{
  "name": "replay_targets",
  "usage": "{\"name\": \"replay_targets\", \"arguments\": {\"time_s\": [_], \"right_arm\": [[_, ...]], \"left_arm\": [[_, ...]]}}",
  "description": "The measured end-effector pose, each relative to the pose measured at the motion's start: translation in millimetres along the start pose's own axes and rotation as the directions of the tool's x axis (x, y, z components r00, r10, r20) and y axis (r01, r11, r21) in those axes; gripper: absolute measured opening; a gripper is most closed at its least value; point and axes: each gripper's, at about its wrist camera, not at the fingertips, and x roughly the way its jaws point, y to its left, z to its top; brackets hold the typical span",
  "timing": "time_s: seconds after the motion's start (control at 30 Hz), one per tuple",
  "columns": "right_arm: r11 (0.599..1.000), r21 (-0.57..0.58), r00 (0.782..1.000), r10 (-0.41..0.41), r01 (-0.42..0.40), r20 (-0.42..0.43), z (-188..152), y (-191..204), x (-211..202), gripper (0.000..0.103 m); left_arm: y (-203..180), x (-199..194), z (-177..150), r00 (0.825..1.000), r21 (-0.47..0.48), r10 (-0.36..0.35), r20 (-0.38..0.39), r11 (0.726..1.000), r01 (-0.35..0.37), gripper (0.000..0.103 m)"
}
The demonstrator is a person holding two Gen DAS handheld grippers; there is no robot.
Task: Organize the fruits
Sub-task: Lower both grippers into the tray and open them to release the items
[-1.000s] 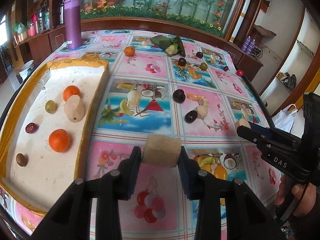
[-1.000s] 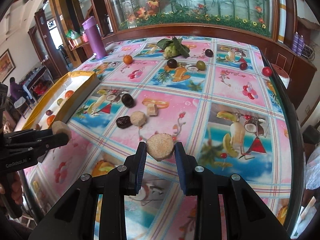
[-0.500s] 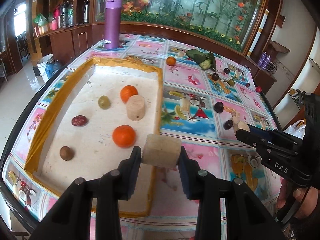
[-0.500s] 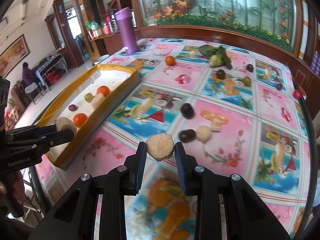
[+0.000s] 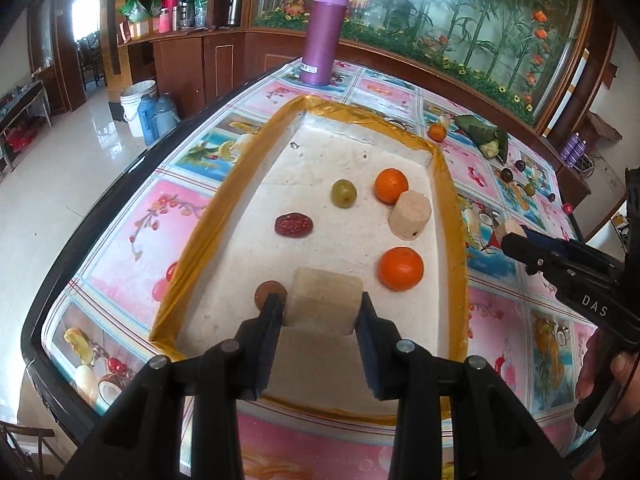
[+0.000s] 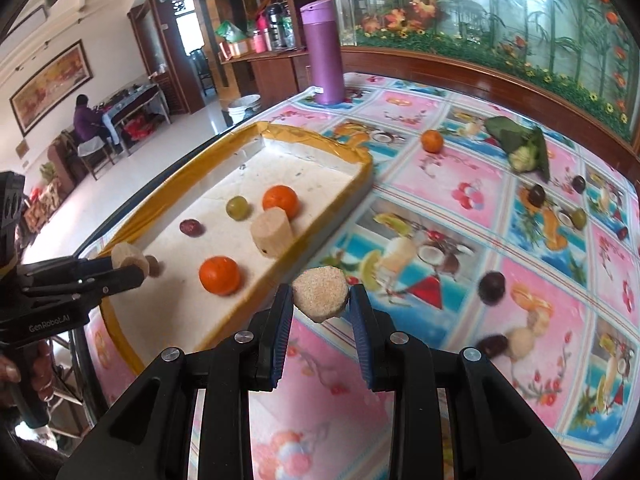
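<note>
While clamped, beige chunk (image 5: 323, 299) seemingly lies crosswise

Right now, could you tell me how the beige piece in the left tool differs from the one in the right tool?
The beige piece in the left tool is a blocky, pale cylinder; the beige piece in the right tool is smaller, rounder and grainier. The left one hangs over the yellow-rimmed tray; the right one hangs over the tablecloth, just outside the tray's rim. Both are clamped between closed fingers, clear of any surface.
</note>
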Motion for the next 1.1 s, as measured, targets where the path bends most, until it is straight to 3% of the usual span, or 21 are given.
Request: {"name": "replay_targets", "arguments": {"time_s": [0.33,0.57,0.9,1.1], "right_arm": [[0.991,-0.112,0.998,0.067,-0.069,-0.018,32.1,45.7,36.2,0.028],[0.976,-0.196,0.994,0.079,-0.092,-0.075,37.7,71.7,70.1,0.028],[0.95,-0.291,0.987,0.074,-0.114,-0.145,35.7,83.8,96.9,0.028],[0.938,-0.323,0.985,0.079,-0.124,-0.151,34.9,87.3,98.6,0.028]], "left_arm": [[0.0,16.1,-0.9,0.999,0.019,-0.021,-0.043,1.0,0.021,0.039],[-3.0,16.5,-3.1,1.0,0.064,-0.009,-0.03,0.998,0.01,0.039],[-18.8,12.7,-23.0,0.999,0.272,0.023,0.037,0.962,-0.032,0.039],[-18.1,11.6,-23.3,0.999,0.291,0.014,0.046,0.956,-0.027,0.04]]}}
